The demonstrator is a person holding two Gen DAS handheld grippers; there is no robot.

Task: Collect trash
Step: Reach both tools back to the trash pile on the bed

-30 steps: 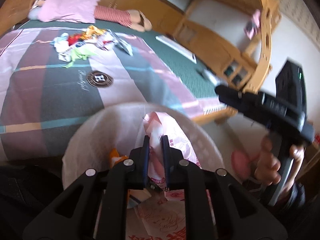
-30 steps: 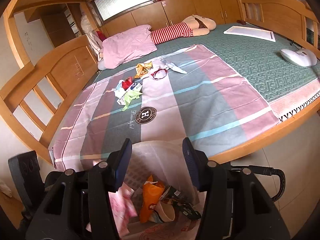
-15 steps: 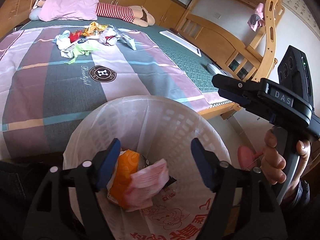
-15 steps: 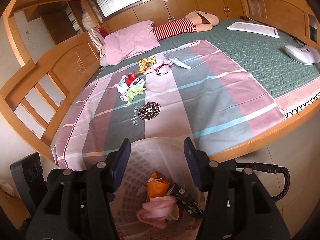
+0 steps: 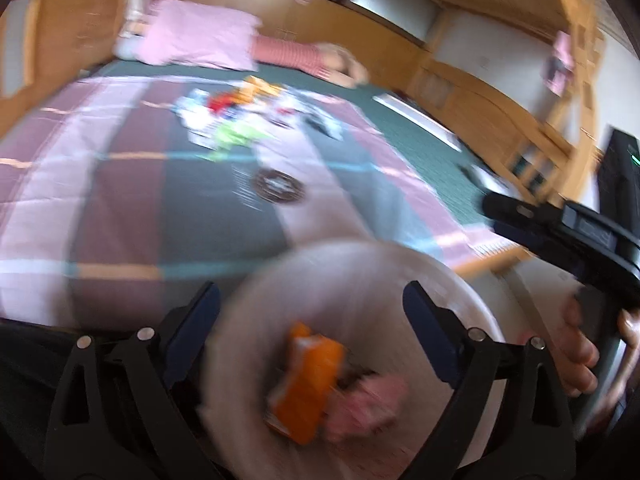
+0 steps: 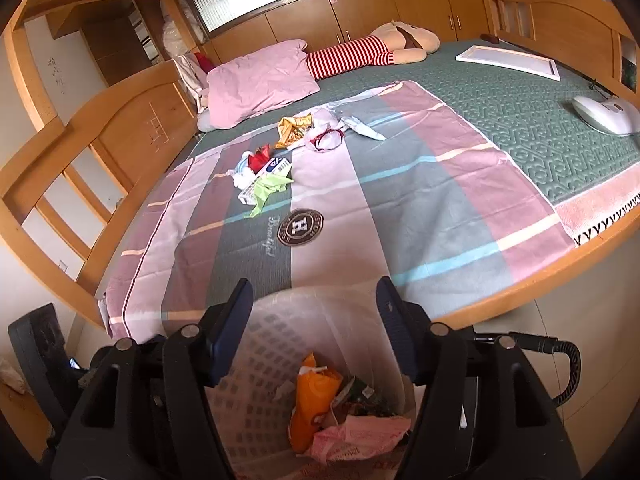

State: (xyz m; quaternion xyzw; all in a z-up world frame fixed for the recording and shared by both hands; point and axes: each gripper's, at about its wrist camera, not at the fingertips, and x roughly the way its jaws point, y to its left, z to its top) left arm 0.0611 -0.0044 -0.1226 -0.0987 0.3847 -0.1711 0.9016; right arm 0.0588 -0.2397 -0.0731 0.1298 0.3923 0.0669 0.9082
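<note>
A white basket [image 6: 280, 344] lined with a plastic bag stands at the bed's foot; it holds an orange packet [image 6: 312, 404] and a pink wrapper [image 6: 360, 436]. My left gripper [image 5: 312, 312] is open and empty above the basket [image 5: 452, 280], where the orange packet [image 5: 308, 384] and the pink wrapper [image 5: 368, 404] show blurred. My right gripper [image 6: 314, 304] is open and empty over the basket. A pile of wrappers [image 6: 264, 180] and more scraps [image 6: 316, 132] lie on the striped blanket, far from both grippers; the pile shows blurred in the left wrist view [image 5: 240, 120].
A pink pillow [image 6: 260, 80] and a striped plush toy [image 6: 372, 52] lie at the bed's head. A white board [image 6: 508, 60] and a white handheld device [image 6: 604, 114] lie on the green mat. Wooden bed rails [image 6: 60, 184] stand on the left.
My left gripper opened and dropped the pink wrapper into the basket, then swung left and up. My right gripper stayed open and drew back slightly.
</note>
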